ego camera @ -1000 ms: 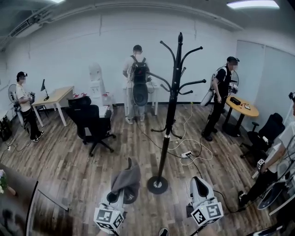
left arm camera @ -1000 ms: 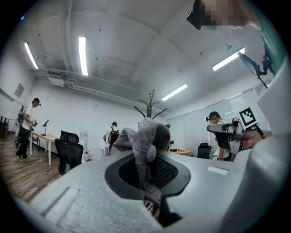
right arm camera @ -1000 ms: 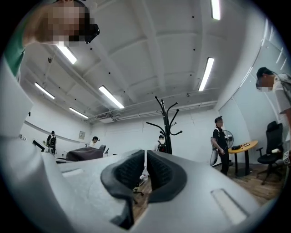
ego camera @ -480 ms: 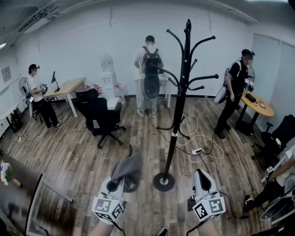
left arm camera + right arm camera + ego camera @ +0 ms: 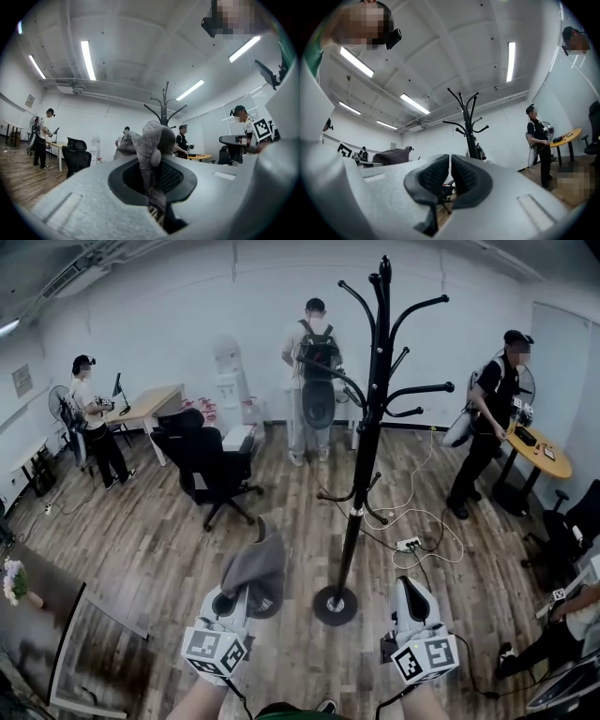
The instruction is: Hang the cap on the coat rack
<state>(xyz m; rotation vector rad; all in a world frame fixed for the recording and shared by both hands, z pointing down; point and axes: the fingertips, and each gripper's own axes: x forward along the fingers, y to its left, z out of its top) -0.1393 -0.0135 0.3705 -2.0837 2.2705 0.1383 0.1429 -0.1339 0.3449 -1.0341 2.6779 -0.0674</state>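
The biggest thing was the coat rack (image 5: 367, 442): a tall, thin black pole, metal by the look of it, with curved arms ending in small knobs at several heights and a round disc base on the wood-plank floor (image 5: 141, 549). It looked rigid, but top-heavy enough that I wouldn't want to bump it. The cap (image 5: 255, 564) was a soft grey fabric thing with a fine woven or striped texture and a little button on the crown. It was all scrunched and floppy, so I'd guess it was very light, not fragile, and with no real shape of its own. It sat pinched in the left gripper (image 5: 151, 176), jaws clamped shut on a fold of cloth, held up left of the pole and well apart from the hooks. I'd say gripping near the back edge or brim makes sense, so the crown hangs open and can drop over a knob. A limp bundle could easily slide off a smooth hook. The right gripper (image 5: 450, 174) had its ribbed dark pads closed together with nothing between them.
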